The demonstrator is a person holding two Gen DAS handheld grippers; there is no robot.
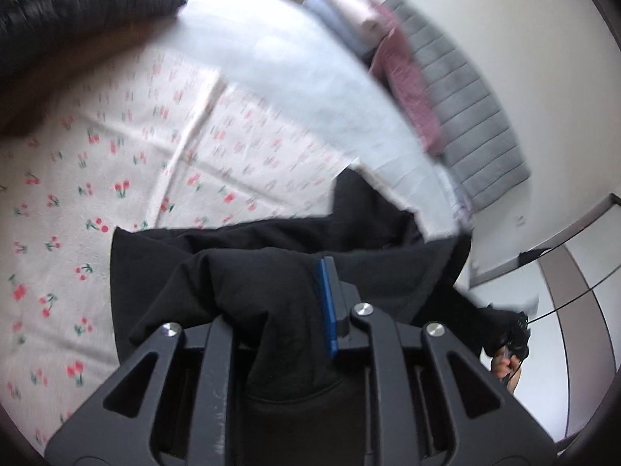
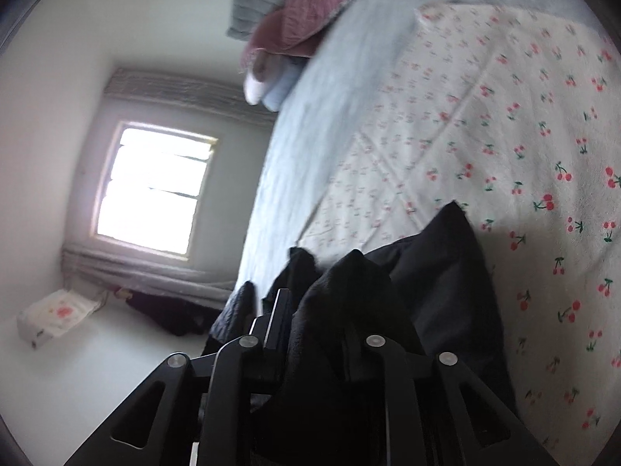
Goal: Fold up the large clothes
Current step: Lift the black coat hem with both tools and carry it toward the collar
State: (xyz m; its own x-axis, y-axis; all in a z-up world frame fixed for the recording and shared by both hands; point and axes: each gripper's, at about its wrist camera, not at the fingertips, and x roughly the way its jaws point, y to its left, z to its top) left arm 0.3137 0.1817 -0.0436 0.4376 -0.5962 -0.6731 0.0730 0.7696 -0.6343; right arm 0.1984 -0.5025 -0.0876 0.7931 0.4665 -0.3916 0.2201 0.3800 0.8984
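Garment (image 1: 271, 256) black, bunched over cherry-print bed (image 1: 77, 194) | my left fingers (image 1: 279, 299) clamp it (blue pad showing) | my right fingers (image 2: 322, 310) clamp it too

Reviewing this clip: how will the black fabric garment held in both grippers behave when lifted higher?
The black fabric garment is probably floppy: it drapes in soft folds over the left gripper and bunches around the right gripper. Likely it sags between them, trailing onto the cherry-print bedspread.
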